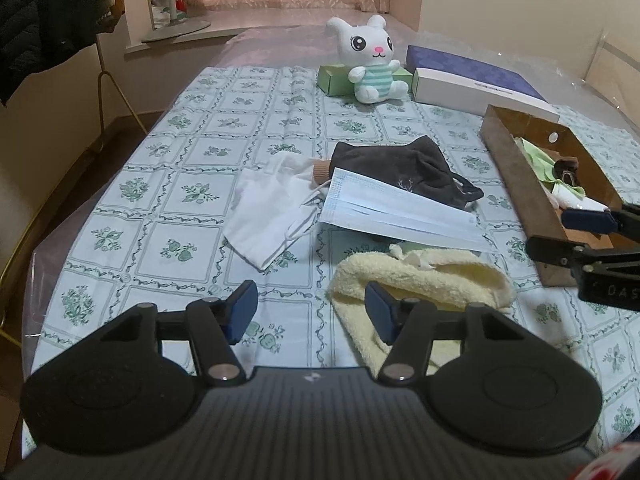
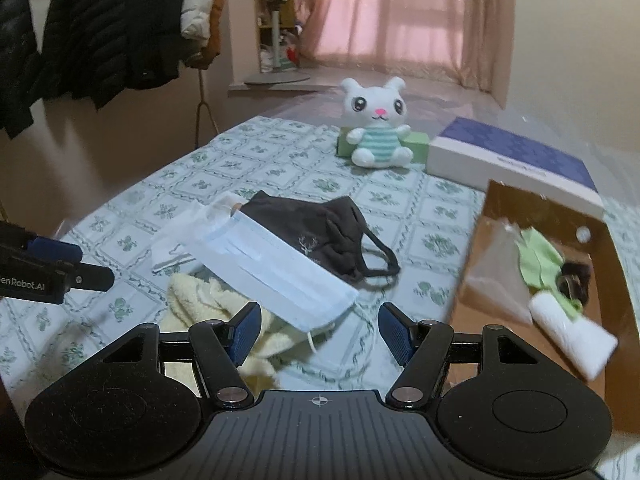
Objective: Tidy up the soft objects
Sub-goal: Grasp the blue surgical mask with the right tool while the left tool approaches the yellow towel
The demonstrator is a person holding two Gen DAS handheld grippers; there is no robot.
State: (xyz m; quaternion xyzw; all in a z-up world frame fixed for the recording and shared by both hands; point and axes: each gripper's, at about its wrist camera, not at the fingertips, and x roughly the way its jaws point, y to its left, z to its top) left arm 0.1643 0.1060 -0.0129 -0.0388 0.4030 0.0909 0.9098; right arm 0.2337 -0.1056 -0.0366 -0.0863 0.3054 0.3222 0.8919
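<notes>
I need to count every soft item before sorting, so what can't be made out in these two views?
- Tan item, left wrist view: mostly hidden under the dark mask.
- Cardboard box, left wrist view: near end cut off by the right gripper.
- Dark object in the box, right wrist view: blurred, unidentifiable.
- Cream towel, right wrist view: partly behind the gripper's finger.

Left hand-held gripper (image 1: 311, 312) open above cream towel (image 1: 424, 276).
</notes>
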